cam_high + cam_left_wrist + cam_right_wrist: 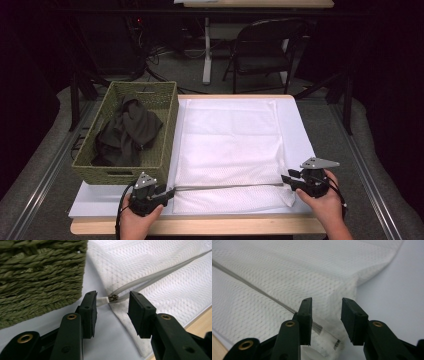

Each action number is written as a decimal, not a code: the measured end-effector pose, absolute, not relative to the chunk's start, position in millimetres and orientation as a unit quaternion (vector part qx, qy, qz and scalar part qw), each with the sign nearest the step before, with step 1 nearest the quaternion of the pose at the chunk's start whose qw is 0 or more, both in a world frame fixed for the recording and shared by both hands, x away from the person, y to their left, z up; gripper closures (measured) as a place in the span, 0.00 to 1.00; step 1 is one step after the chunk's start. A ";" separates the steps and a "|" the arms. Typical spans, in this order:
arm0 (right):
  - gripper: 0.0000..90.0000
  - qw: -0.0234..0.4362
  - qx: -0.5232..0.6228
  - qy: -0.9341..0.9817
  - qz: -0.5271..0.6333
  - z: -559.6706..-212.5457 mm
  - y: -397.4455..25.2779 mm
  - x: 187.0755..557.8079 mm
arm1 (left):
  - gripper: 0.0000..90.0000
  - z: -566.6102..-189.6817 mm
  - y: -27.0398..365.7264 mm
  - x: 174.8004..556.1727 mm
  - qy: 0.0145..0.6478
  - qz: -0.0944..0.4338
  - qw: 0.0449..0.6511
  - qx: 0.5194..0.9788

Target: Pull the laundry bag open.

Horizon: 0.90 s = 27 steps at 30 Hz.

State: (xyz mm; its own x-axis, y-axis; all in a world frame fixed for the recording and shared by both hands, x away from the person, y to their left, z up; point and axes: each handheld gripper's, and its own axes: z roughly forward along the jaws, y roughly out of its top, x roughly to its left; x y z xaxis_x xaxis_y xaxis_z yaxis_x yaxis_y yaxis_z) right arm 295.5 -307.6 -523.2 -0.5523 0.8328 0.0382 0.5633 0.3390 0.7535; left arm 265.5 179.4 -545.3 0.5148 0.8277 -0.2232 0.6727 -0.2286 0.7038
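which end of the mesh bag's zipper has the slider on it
The end at the left tongs, beside the wicker basket: the metal slider with its white pull tab sits there. At the right tongs the zipper simply ends.

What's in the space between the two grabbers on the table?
In the high view, the mesh bag's grey zipper stretches from the left gripper to the right gripper.

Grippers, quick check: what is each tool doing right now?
Left tool: open, jaws either side of the zipper pull on the white mesh bag, not clamped.
Right tool: open, jaws over the bag's other zipper end, holding nothing.
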 end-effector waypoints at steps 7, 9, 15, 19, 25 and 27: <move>0.61 0.186 0.462 0.787 0.365 -525.9 -304.5 295.5 | 0.62 -545.4 175.4 263.0 0.476 0.093 0.392 0.782; 0.57 0.186 0.484 0.774 0.365 -525.5 -309.9 295.2 | 0.61 -545.6 175.3 263.1 0.475 0.092 0.395 0.781; 0.55 0.155 0.508 0.772 0.348 -535.7 -320.6 285.1 | 0.61 -544.3 174.5 263.1 0.468 0.089 0.395 0.786; 0.59 0.169 0.505 0.763 0.366 -536.3 -325.9 271.1 | 0.61 -544.8 172.9 263.1 0.463 0.092 0.394 0.788; 0.63 0.153 0.481 0.766 0.398 -532.6 -325.0 258.3 | 0.61 -544.8 171.2 264.4 0.462 0.089 0.395 0.789; 0.62 0.152 0.468 0.778 0.390 -535.2 -318.8 259.2 | 0.61 -545.1 170.0 265.1 0.462 0.088 0.396 0.789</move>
State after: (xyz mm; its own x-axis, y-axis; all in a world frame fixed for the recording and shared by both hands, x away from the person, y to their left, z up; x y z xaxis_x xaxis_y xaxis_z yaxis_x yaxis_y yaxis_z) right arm 259.2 -318.8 -535.2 -0.5149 0.8477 0.1277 0.6102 0.2577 0.7492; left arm 265.1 170.0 -545.1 0.5579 0.7982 -0.2271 0.6585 -0.2593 0.7065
